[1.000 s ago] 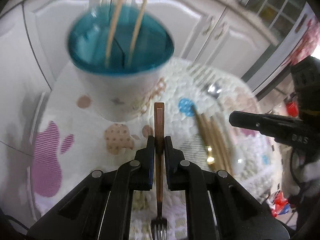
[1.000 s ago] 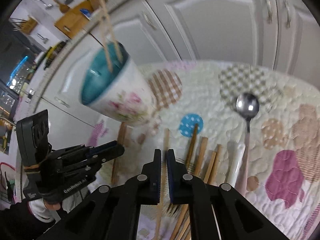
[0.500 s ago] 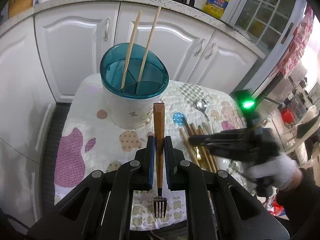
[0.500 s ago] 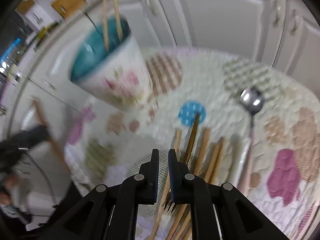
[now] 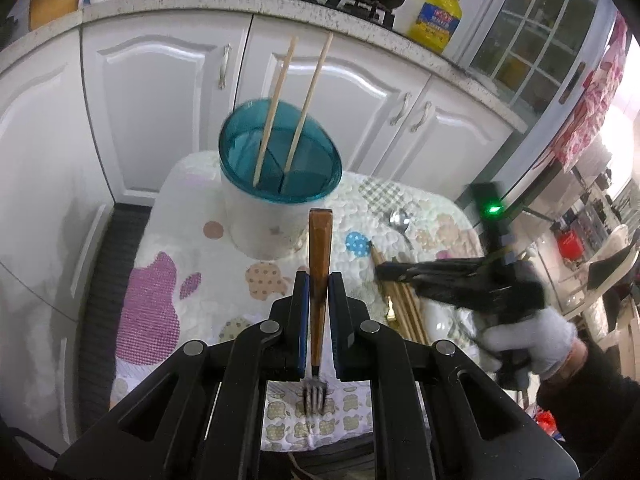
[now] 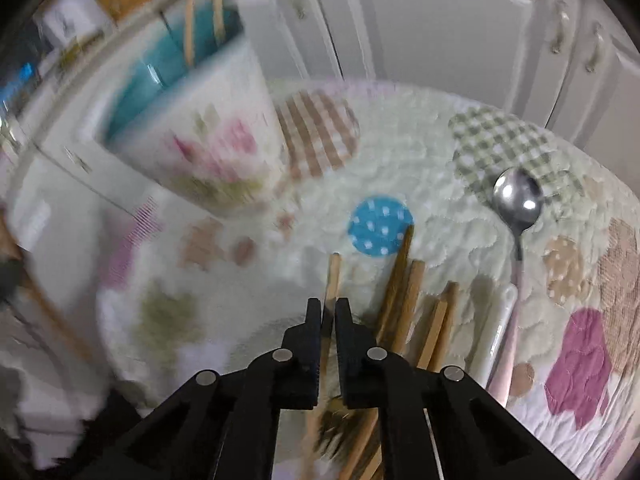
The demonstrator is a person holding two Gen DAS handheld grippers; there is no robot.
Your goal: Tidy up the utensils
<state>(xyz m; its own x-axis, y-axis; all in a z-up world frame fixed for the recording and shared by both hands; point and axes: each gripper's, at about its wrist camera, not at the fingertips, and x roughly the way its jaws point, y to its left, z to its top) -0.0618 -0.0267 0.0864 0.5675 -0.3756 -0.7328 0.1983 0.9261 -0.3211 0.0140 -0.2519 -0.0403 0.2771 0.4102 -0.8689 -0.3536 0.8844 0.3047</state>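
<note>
My left gripper [image 5: 319, 284] is shut on a wooden-handled fork [image 5: 320, 240], handle forward, tines back toward the camera, held high above the table. Ahead stands a white utensil holder with a teal rim [image 5: 280, 172] and two chopsticks [image 5: 292, 108] in it; it also shows in the right wrist view [image 6: 200, 128]. My right gripper [image 6: 328, 312], also seen from the left wrist view [image 5: 384, 270], is low over a pile of wooden-handled utensils [image 6: 404, 288], its jaws almost closed around one thin wooden handle [image 6: 333, 276]. A steel spoon [image 6: 518, 204] lies to the right.
A quilted patchwork cloth [image 5: 168, 280] covers the small table. White cabinet doors [image 5: 160, 92] stand behind it, under a counter with a yellow oil bottle [image 5: 436, 16]. A white spoon-like piece [image 6: 496, 340] lies beside the pile.
My left gripper rose and pulled back from the holder with the fork. My right gripper dropped lower and moved forward onto the utensil pile.
</note>
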